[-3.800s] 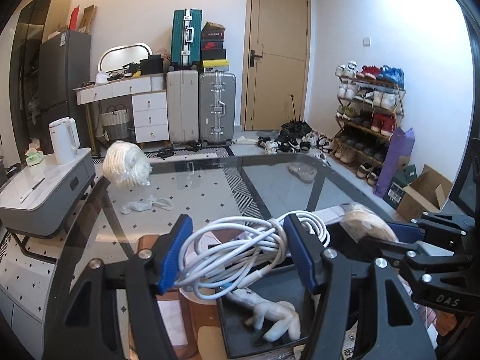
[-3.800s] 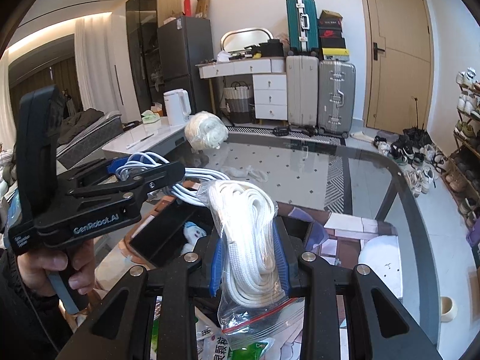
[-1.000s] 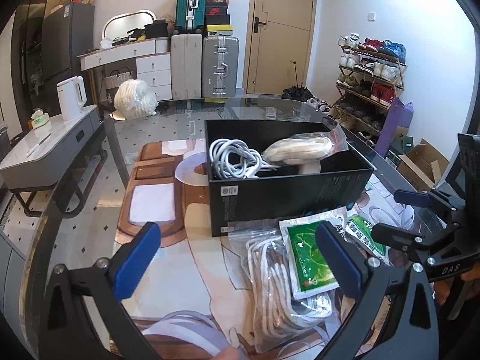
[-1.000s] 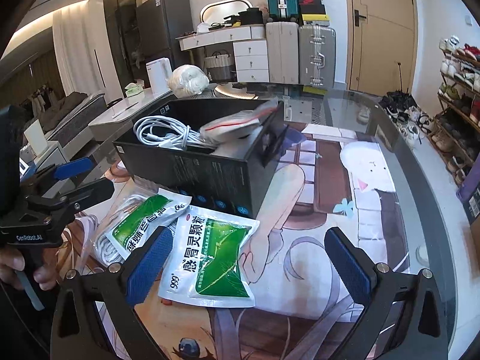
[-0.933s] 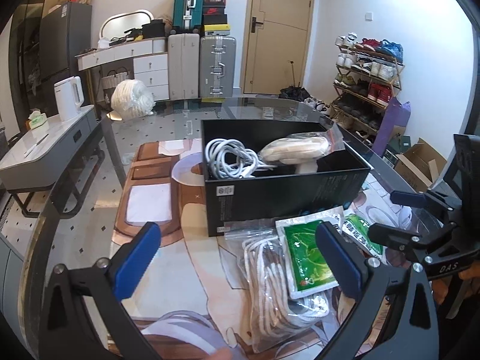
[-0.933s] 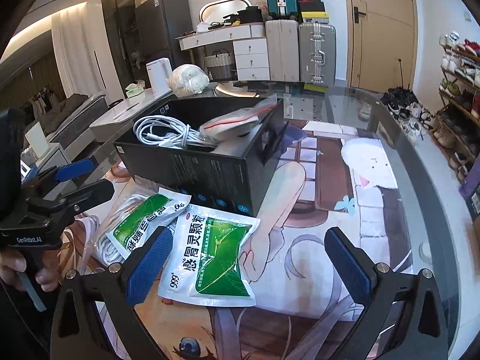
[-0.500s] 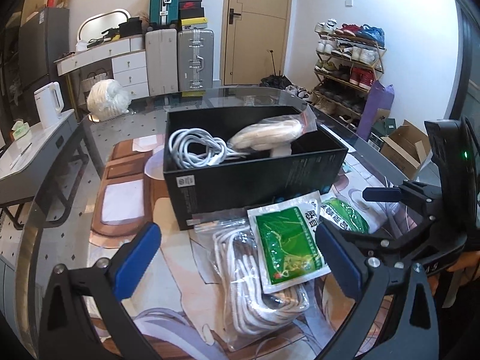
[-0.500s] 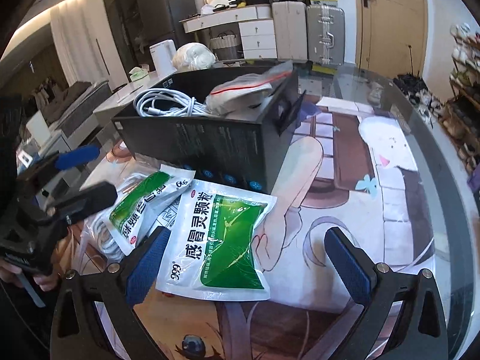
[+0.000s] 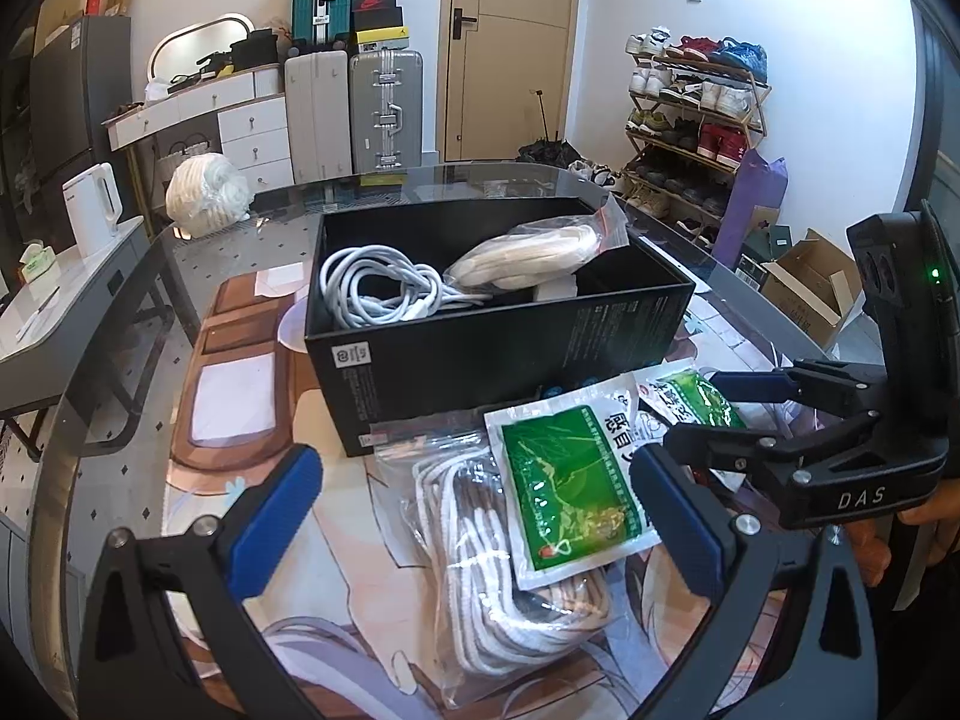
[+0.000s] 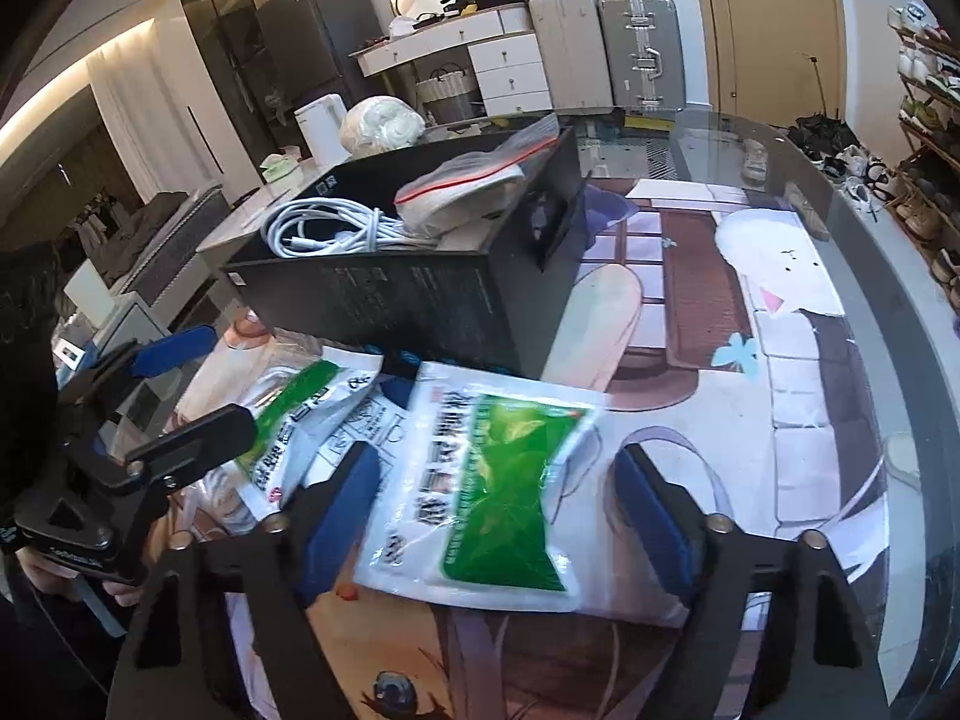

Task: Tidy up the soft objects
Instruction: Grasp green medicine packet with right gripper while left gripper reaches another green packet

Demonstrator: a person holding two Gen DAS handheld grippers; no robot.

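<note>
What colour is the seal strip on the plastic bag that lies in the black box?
Red, on the plastic bag in the black box; the right wrist view shows it best.

The left claw (image 9: 474, 516) is a matte black frame whose two fingers (image 9: 273, 510) carry blue pads, with silver screws at the joints. The right claw (image 10: 495, 510) is built the same: black angular arms, blue pads on its fingers (image 10: 342, 510), round silver bolts. From the left wrist view its body shows white "DAS" lettering and a small green light on a black housing. Bare skin of the right hand (image 9: 870, 540) shows behind it, with a dark sleeve above the left hand (image 10: 42, 570)
</note>
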